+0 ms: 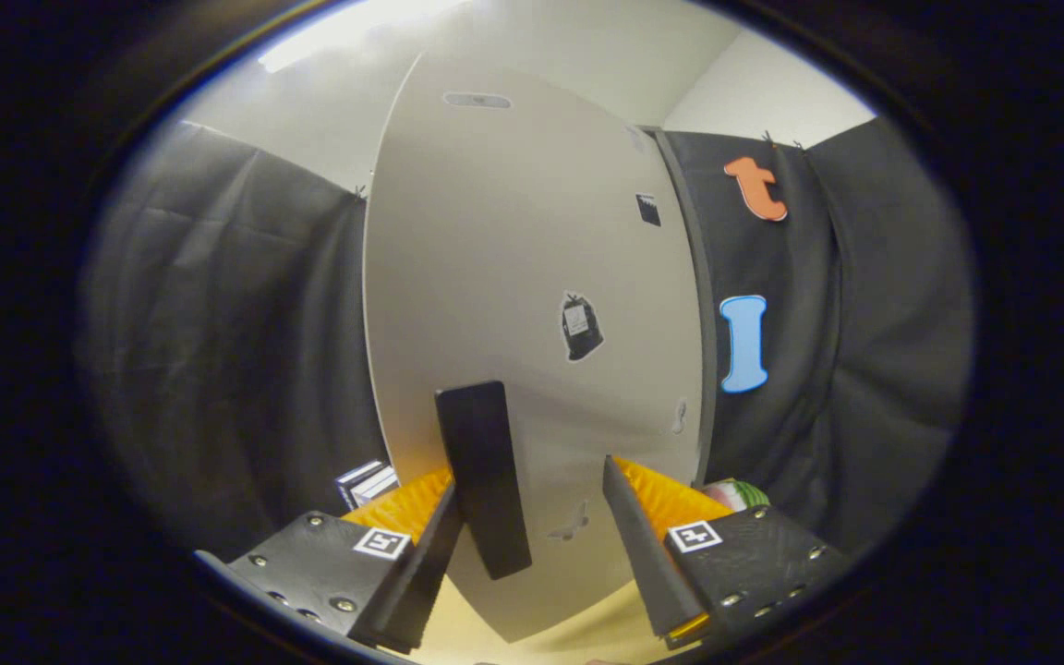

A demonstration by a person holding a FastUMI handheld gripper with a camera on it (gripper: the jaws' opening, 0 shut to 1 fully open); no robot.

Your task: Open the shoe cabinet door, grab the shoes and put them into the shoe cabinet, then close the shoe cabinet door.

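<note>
Booth wall [236, 351], black cloth, is seen to both sides, with pale room wall [587, 55] above it. Cabinet door [513, 259], light grey, is seen straight ahead of the fingers, close up and bulged by the fisheye; its dark edge [694, 305] runs down the right side. Whether the door is ajar or flush cannot be told. A black handle [483, 480], upright bar slightly tilted, is mounted low on the door and sits between the fingers, nearer the left one. Gripper [532, 517] is held wide open: left finger [421, 554] looks to be touching or just beside the handle, right finger [647, 545] is well apart from it, so nothing is clamped. Small stickers are seen on the door: a dark one [580, 326] mid-panel, a smaller black one [647, 210] higher right, a faint one [571, 525] beside the handle foot. A pale yellow floor [587, 637] shows under the door. A green-and-pink item [733, 494] is seen past the right finger, too small to identify. A striped box-like item [366, 480] is seen past the left finger.
</note>
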